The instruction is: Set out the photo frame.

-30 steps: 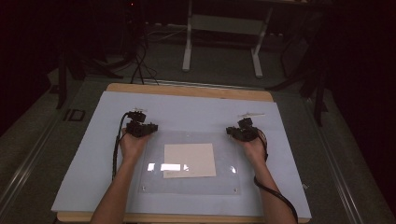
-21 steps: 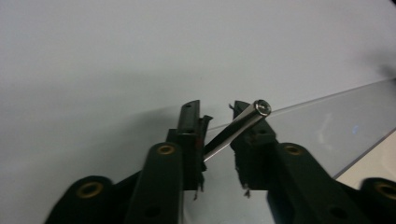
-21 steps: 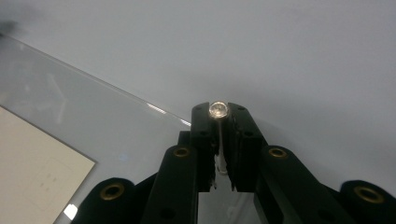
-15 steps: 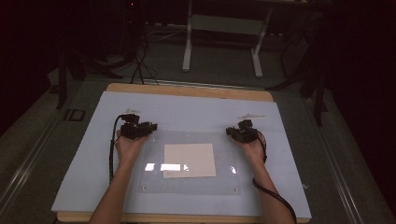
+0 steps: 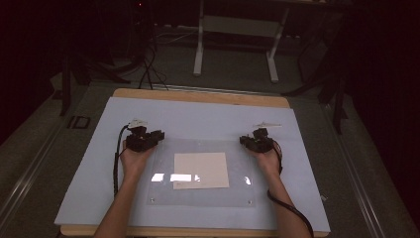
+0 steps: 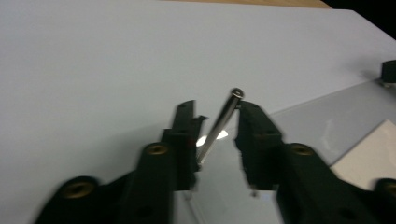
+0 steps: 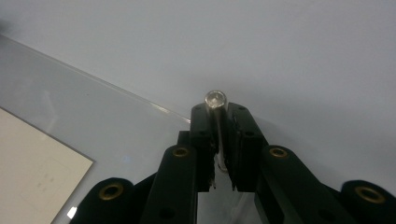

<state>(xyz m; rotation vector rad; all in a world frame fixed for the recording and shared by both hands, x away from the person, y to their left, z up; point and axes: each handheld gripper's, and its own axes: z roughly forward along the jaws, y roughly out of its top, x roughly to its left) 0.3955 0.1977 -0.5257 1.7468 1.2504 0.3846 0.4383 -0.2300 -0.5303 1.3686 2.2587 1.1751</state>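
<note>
Our left gripper (image 6: 217, 128) has just been closing around a tilted metal pin (image 6: 219, 126), seemingly touching one pad. Our right gripper (image 7: 218, 116) clamps another pin (image 7: 215, 100) at the clear sheet's (image 7: 93, 107) corner.

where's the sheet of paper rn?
High view: the sheet of paper lies under the clear plate at the table's near middle, between the left tool and right tool.

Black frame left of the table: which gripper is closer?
Left. The left gripper, jaws just closing with a pin between them, is right of the black frame at the clear plate's left corner; the right gripper lies beyond the plate.
</note>
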